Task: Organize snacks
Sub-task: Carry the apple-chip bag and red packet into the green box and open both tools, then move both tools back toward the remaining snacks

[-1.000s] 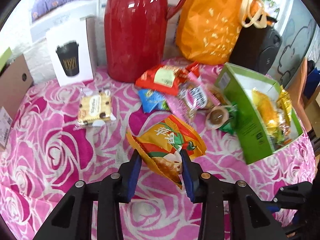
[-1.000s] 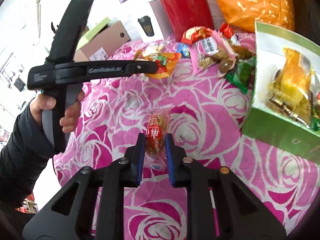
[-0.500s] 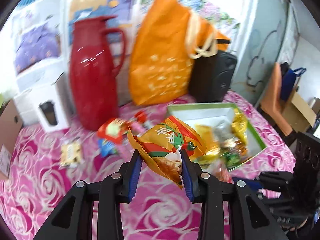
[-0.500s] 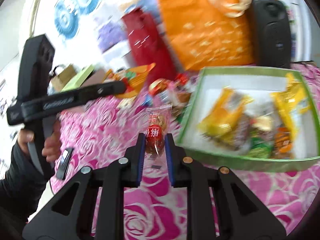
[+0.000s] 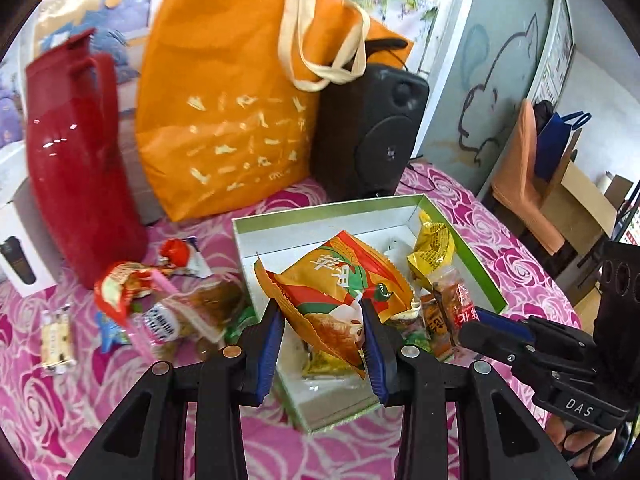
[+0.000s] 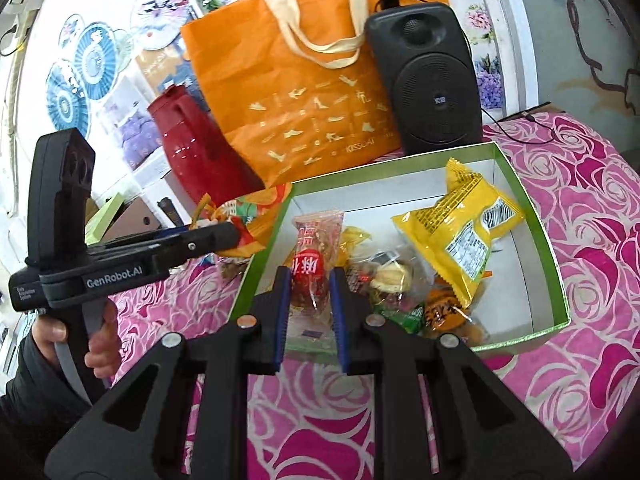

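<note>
Two tongs are in play, the left tongs [image 5: 322, 330] and the right tongs [image 6: 308, 312], each with one snack packet: an orange packet [image 5: 338, 284] and a clear red-labelled packet [image 6: 314, 264]. There is one green box [image 6: 536, 216], with one big yellow packet [image 6: 460, 224] in it among smaller wrapped pieces too jumbled to count. On the worktop [image 6: 580, 360] stand one red jug [image 5: 76, 176], one orange bag [image 5: 228, 120] and one black speaker [image 6: 432, 88]. Beside the box lies one loose heap of snacks [image 5: 160, 300], with one small biscuit pack [image 5: 58, 340] apart.
</note>
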A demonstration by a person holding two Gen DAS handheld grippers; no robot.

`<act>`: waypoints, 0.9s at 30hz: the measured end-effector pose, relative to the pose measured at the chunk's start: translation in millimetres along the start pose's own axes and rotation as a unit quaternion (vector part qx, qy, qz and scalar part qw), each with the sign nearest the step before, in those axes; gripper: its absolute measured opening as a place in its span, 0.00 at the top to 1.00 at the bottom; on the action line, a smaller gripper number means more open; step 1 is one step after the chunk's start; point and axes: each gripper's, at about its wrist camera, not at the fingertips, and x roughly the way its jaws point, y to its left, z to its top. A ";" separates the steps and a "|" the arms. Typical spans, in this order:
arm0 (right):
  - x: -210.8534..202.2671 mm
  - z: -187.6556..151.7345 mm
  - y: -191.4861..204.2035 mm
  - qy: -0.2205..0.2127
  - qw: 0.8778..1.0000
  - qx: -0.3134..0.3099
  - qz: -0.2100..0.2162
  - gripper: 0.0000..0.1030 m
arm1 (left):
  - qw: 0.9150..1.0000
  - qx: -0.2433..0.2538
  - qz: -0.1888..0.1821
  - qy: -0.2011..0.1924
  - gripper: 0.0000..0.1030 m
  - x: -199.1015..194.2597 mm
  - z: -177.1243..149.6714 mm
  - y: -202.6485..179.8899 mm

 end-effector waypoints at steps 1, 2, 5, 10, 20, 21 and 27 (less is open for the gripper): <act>2.9 2.3 -3.3 0.000 1.000 0.002 -0.002 0.79 | 1.000 0.001 0.003 0.003 0.63 5.5 1.3 -0.9; 5.9 4.5 -5.7 0.000 1.000 0.003 -0.004 0.79 | 1.000 0.001 0.004 0.005 0.63 9.9 2.4 -1.4; 15.9 10.8 -10.6 0.001 1.000 0.003 -0.010 0.79 | 1.000 0.002 0.008 0.009 0.63 18.9 5.4 -0.6; 36.5 18.8 -10.1 0.005 1.000 -0.013 -0.022 0.79 | 1.000 0.001 0.011 0.017 0.63 32.5 11.8 5.4; 49.9 11.2 -0.4 -0.004 0.995 -0.087 -0.049 0.14 | 0.999 -0.012 0.051 -0.015 0.13 30.8 13.7 19.6; 50.6 10.6 -0.8 -0.002 0.995 -0.088 -0.051 0.13 | 0.999 -0.014 0.051 -0.013 0.13 30.7 14.0 21.0; 47.9 7.3 0.0 0.006 0.995 -0.084 -0.057 0.04 | 0.998 -0.021 0.062 -0.006 0.13 26.3 8.3 24.2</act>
